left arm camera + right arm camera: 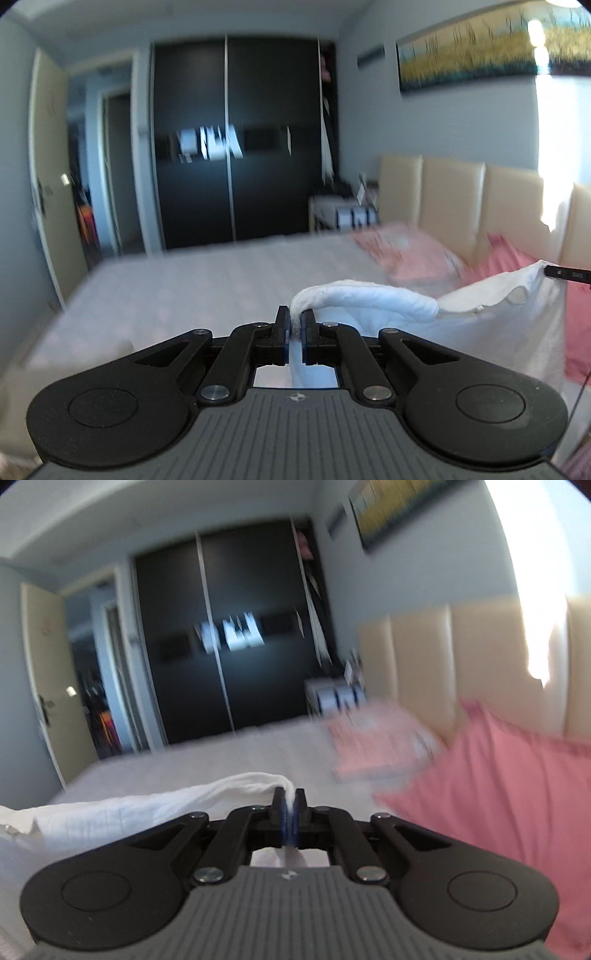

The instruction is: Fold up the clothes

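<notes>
here both grippers point(294, 325) point(289, 803) pinch the white garment's point(369, 295) top edge above the bed point(221, 273).

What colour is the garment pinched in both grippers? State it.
White garment, plain with no visible pattern; clearest in the left wrist view.

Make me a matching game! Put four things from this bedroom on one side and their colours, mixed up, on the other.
Things:
1. garment pinched by both grippers
2. wardrobe
3. pillow by the headboard
4. headboard

Colours:
A. black
B. cream
C. white
D. pink

Right pairs: 1-C, 2-A, 3-D, 4-B
</notes>
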A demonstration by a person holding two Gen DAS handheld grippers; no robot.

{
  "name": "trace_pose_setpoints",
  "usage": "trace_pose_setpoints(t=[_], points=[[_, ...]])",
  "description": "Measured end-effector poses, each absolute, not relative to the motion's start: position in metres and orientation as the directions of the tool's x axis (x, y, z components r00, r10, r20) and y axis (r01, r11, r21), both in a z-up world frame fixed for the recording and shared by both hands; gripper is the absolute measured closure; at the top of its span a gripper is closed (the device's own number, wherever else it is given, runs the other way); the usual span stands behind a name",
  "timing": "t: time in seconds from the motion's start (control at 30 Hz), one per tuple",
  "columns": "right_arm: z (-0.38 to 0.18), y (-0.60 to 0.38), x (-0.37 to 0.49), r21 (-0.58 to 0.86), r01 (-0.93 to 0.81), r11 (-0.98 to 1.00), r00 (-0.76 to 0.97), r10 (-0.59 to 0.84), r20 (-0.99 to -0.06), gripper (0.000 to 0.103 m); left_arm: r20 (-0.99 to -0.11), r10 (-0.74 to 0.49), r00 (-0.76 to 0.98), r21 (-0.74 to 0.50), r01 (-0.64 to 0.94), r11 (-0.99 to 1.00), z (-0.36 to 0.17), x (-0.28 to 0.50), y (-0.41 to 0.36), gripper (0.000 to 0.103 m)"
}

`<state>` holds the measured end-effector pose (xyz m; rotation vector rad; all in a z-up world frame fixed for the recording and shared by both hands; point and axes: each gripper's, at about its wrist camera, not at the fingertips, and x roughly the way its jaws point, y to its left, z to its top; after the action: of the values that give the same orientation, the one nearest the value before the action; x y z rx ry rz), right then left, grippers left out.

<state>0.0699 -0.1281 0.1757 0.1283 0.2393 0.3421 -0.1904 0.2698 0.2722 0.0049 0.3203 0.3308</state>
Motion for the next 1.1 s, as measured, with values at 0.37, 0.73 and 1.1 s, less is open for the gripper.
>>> trace_pose_setpoints(t=[0.37, 0.73, 1.1], points=[[0.210, -0.119, 0.042, 0.010, -0.329, 0.944, 0.935, 0.327, -0.134, 0.099, -0.352, 0.265, 0.897, -0.003, -0.284, 0.959, 0.278, -0.190, 0.282, 0.099], [0.065, -0.141, 0.082, 0.025, -0.199, 0.980, 0.823, 0.181, -0.538, 0.099, -0.710, 0.006, 0.704, -0.107, -0.116, 0.988, 0.085, -0.140, 0.275, 0.100], [-0.040, -0.170, 0.100, -0.031, -0.087, 0.996, 0.677, 0.036, -0.735, 0.099, -0.847, -0.262, 0.463, -0.139, 0.284, 0.949, -0.026, -0.156, 0.196, 0.083]])
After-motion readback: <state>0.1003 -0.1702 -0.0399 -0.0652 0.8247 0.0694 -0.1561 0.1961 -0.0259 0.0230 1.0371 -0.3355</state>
